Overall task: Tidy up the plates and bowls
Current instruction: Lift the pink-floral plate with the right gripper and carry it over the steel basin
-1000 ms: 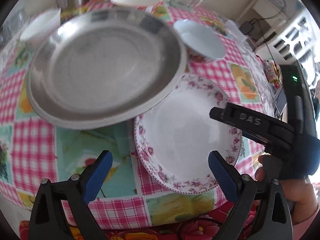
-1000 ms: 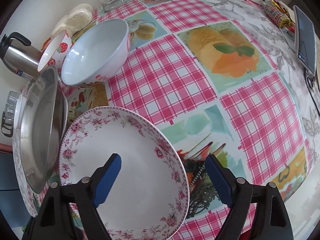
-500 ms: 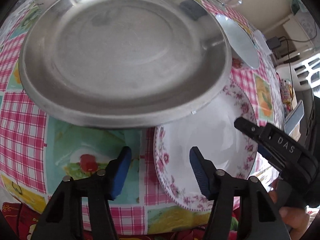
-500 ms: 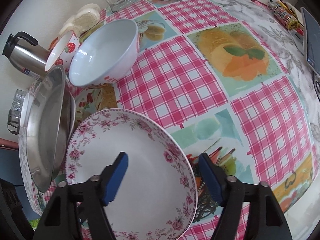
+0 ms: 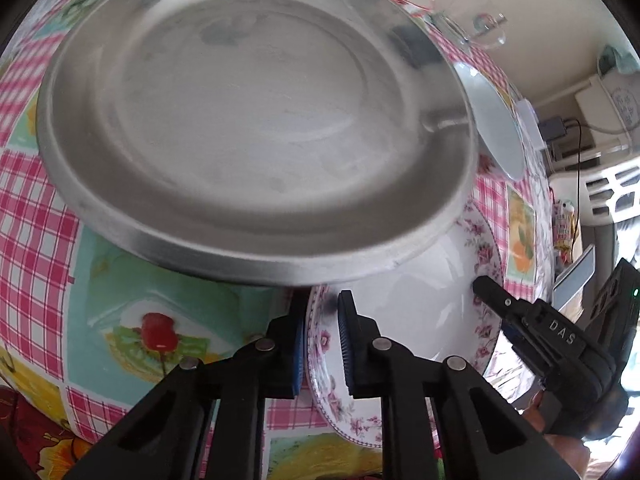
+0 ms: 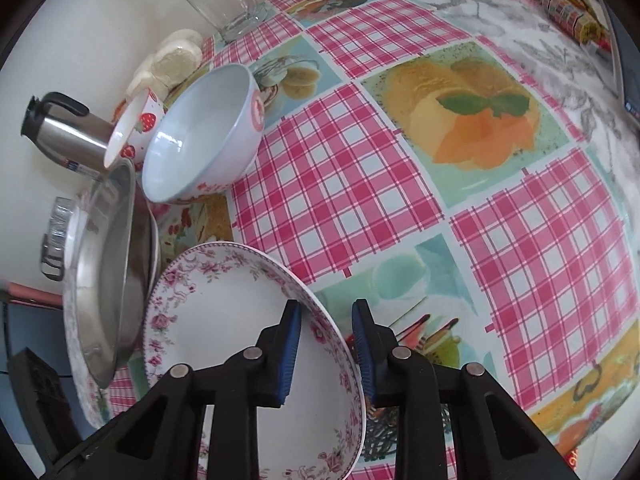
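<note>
**Two grips on one floral plate**

The floral plate (image 6: 224, 344) lies on the checked tablecloth (image 6: 340, 192), just beside the steel plate (image 5: 256, 120), whose rim overlaps its far edge in the left wrist view. A blue bowl (image 6: 204, 136) and a strawberry cup (image 6: 132, 132) stand further back, near a steel flask (image 6: 68, 136) and a glass mug (image 6: 228, 4).

The left gripper (image 5: 320, 344) straddles the floral plate's left rim, its jaws drawn in almost fully with the rim between the blue pads; they look pressed onto it. The right gripper (image 6: 326, 348) straddles the opposite rim. Its jaws are closing, with the rim between them; a gap shows on the outer side, so it does not appear to clamp yet.

The plate looks like glazed ceramic: stiff, fairly heavy, smooth enough to slip and likely to chip if dropped. The thin raised rim is the only place the pads can pinch, and two opposed rim grips should keep it level. Since the steel rim sits over one edge, lifting straight up may knock it; sliding clear first seems safer.
</note>
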`<state>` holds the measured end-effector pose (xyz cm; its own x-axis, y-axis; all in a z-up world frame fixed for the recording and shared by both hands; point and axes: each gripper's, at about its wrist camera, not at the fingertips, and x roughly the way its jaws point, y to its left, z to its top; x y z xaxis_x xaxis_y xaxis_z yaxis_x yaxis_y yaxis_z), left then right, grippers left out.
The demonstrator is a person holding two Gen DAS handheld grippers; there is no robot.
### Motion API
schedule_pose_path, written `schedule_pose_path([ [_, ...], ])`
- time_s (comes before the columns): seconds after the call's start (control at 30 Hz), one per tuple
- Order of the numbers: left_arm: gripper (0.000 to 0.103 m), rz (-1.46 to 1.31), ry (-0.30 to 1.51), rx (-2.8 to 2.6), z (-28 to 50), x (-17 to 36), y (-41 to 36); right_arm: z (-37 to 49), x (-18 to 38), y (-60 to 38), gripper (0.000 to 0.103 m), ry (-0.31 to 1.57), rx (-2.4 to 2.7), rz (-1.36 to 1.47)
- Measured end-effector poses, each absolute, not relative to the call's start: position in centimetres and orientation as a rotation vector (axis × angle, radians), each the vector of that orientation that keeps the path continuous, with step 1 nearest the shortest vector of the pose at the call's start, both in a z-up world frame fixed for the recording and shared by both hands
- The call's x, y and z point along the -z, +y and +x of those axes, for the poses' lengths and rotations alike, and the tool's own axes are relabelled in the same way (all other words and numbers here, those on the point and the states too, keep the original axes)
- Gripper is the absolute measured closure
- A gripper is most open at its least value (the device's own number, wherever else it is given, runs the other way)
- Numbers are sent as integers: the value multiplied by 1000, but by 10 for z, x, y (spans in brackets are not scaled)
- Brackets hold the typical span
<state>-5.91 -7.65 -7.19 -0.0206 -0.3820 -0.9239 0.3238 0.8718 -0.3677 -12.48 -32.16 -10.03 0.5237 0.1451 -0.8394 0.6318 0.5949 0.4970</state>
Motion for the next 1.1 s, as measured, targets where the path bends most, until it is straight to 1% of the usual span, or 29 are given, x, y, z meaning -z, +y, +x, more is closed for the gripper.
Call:
schedule_pose_path([
  [0.33,87,36,1475,652,-74,71,-103,-162,104,-350,76,990,376,910],
  [0.73,87,38,1483,705,-82,71,-118,-200,101,-372,76,968,411,937],
  [0.97,87,79,1404,755,-86,55,-126,-210,99,-380,80,936,422,965],
  [1.1,87,93,1372,784,-89,48,-134,-218,95,-384,81,908,420,980],
])
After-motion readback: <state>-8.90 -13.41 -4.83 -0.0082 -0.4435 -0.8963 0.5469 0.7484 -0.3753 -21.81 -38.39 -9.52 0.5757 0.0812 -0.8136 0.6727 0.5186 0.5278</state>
